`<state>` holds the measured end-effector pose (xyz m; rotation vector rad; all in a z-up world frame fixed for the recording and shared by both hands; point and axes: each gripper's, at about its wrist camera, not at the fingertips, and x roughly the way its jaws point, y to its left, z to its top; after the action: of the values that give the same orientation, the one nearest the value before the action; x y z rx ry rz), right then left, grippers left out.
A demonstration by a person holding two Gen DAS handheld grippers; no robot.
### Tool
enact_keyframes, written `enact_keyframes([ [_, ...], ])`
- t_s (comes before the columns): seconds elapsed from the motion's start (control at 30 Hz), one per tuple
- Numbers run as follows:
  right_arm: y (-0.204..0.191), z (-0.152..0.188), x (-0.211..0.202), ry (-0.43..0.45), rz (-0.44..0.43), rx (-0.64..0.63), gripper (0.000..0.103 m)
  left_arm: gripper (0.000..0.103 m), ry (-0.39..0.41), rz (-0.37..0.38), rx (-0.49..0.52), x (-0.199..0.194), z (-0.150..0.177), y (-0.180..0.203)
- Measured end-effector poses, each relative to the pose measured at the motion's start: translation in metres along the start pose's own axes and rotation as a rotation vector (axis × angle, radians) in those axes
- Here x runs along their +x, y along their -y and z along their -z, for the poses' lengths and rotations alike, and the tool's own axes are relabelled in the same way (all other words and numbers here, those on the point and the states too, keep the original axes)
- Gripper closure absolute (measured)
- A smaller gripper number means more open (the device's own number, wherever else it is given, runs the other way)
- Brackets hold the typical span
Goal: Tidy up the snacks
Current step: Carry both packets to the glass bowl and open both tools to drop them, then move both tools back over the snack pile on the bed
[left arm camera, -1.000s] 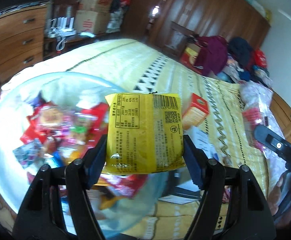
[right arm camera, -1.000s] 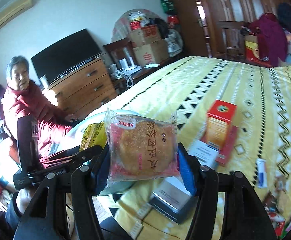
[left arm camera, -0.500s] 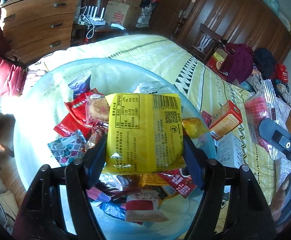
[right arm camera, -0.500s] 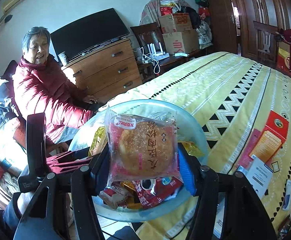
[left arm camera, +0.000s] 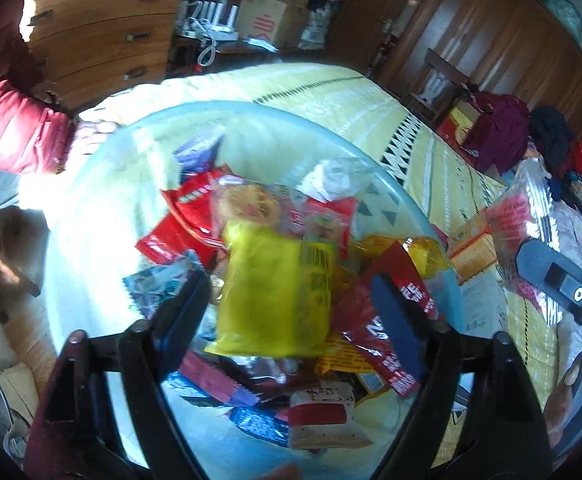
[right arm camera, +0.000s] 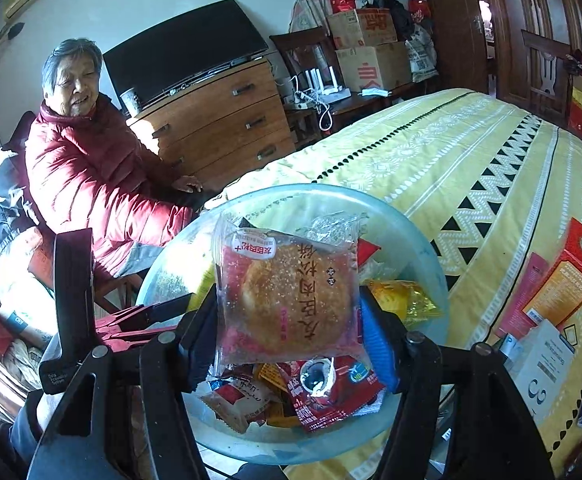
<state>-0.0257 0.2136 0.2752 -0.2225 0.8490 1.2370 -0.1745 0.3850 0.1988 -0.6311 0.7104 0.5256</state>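
Note:
A pale blue bowl [left arm camera: 91, 208] on the yellow bed holds several wrapped snacks. My left gripper [left arm camera: 291, 304] is open above it; a blurred yellow packet [left arm camera: 271, 292] hangs free between the spread fingers, over the pile. My right gripper [right arm camera: 287, 316] is shut on a clear-wrapped round pastry [right arm camera: 291, 296] and holds it over the bowl [right arm camera: 419, 248]. The left gripper shows at the left of the right wrist view [right arm camera: 163, 312].
A seated person in a red jacket [right arm camera: 91, 184] is close to the bowl's far left side. Orange and white boxes [right arm camera: 563, 280] lie on the bed to the right. A wooden dresser [right arm camera: 219, 120] and cardboard cartons stand behind.
My left gripper has opened and let go of the yellow packet, which drops toward the bowl. Both grippers moved over the bowl. The right gripper still holds the pastry.

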Motion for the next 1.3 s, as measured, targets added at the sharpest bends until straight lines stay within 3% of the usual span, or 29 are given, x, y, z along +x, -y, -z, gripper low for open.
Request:
enact_keyframes([
  [0.1,-0.006,-0.005,0.014,-0.022,-0.018,-0.017,0.023,0.014,0.026,-0.021,-0.019,-0.008,0.002,-0.007],
  [0.3,0.001,-0.006,-0.003,0.031,-0.027,0.034,0.02,0.014,0.083,0.002,0.003,-0.037,0.029,-0.011],
  [0.4,0.006,0.007,0.007,-0.05,0.065,0.001,0.02,0.014,0.1,0.008,0.074,-0.05,0.057,0.0],
  [0.53,-0.011,0.028,0.034,-0.191,0.04,-0.088,0.02,0.014,0.145,0.003,0.168,-0.069,0.089,0.017],
  [0.63,-0.026,0.034,0.045,-0.208,0.084,-0.165,0.02,0.014,0.141,0.025,0.172,-0.073,0.093,0.022],
  [0.77,-0.025,0.037,0.05,-0.214,0.114,-0.162,0.02,0.014,0.154,0.023,0.169,-0.075,0.088,0.022],
  [0.83,-0.022,0.038,0.039,-0.177,0.133,-0.153,0.021,0.014,0.161,0.024,0.164,-0.077,0.086,0.021],
  [0.93,-0.026,0.032,-0.015,0.036,0.149,-0.134,0.019,0.014,0.171,0.027,0.184,-0.082,0.094,0.03],
  [1.07,-0.019,0.047,-0.077,0.219,0.239,-0.129,0.0,0.014,0.197,0.036,0.252,-0.087,0.101,0.048],
  [1.3,0.038,0.1,-0.122,0.204,0.333,0.059,0.0,0.014,0.203,0.079,0.331,-0.087,0.114,0.08],
])
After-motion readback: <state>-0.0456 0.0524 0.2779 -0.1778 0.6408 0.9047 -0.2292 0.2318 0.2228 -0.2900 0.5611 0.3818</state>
